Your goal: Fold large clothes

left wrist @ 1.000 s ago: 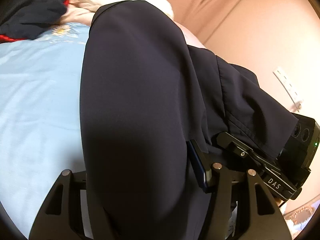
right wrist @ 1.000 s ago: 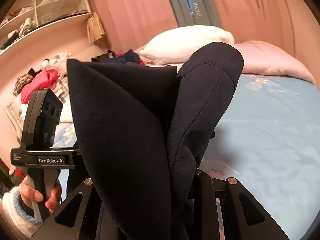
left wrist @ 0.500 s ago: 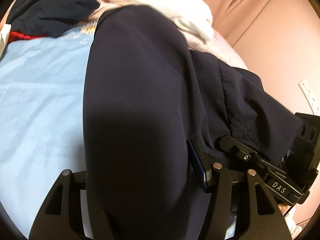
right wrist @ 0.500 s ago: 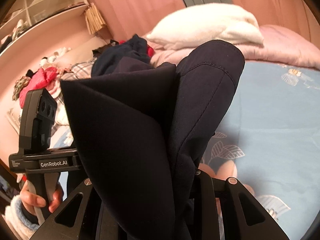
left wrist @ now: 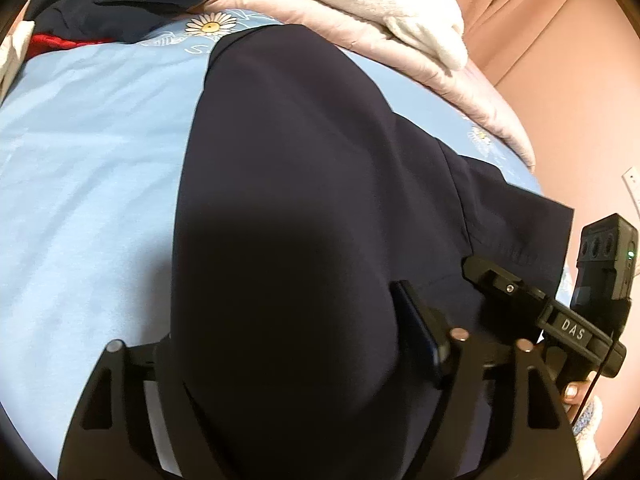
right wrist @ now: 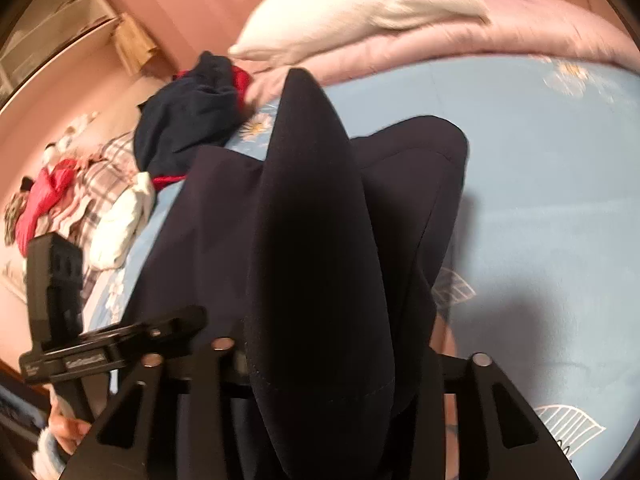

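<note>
A large dark navy garment lies over the light blue bed sheet. Its thick fold fills the gap of my left gripper. The jaws are opening; the blue pad of the right-hand finger shows at the cloth's edge, and the other pad is hidden. In the right wrist view the same garment rises in upright folds between the fingers of my right gripper, whose jaws are also opening with both pads hidden under cloth. Each view shows the other gripper's body beside the garment, held by a hand.
A white pillow lies on a pink quilt at the head of the bed. A dark blue and red heap of clothes sits at the bed's far corner. More clothes are piled along the left edge, under wall shelves.
Both cameras have sunk and tipped toward the bed, and the garment has come down onto the sheet. The fingers of both grippers stand wider apart than before.
</note>
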Motion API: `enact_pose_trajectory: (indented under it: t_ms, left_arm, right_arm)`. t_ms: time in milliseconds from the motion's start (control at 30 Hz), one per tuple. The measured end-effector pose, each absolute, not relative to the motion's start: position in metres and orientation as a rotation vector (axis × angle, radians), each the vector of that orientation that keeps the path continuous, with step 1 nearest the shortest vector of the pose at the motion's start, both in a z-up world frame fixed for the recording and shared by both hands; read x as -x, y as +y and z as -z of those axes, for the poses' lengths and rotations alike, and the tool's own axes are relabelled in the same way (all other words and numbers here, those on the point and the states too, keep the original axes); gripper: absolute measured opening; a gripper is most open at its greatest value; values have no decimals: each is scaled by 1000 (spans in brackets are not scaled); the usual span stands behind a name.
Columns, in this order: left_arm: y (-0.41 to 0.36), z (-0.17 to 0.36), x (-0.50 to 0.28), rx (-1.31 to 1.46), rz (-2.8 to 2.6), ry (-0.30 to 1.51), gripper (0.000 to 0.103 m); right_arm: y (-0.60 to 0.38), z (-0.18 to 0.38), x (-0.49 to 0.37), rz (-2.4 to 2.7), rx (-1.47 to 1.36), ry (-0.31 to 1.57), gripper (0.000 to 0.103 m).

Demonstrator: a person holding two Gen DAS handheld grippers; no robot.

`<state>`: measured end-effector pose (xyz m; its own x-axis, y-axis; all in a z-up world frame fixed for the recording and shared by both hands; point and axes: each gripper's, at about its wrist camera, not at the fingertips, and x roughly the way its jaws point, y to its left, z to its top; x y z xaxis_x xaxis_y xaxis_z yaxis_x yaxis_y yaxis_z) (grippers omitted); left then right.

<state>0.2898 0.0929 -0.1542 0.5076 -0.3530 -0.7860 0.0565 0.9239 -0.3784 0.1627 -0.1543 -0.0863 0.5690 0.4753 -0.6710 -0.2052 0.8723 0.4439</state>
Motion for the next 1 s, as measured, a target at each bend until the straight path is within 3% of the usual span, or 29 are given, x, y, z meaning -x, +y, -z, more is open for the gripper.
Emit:
enact_pose_trajectory:
  t_ms: [300,700,1000]
  left_arm:
    - [90,131,-249,178,172,939,80]
    - [87,134,-177,61,148,920,79]
    - [85,148,-165,76,146,943,79]
  right_arm:
    - [-188,91,-151,-331,-527,925,63]
    - [-170,36,-70,-207,-198,682,63]
    - [-135,58,-44,-335,-46,732,55]
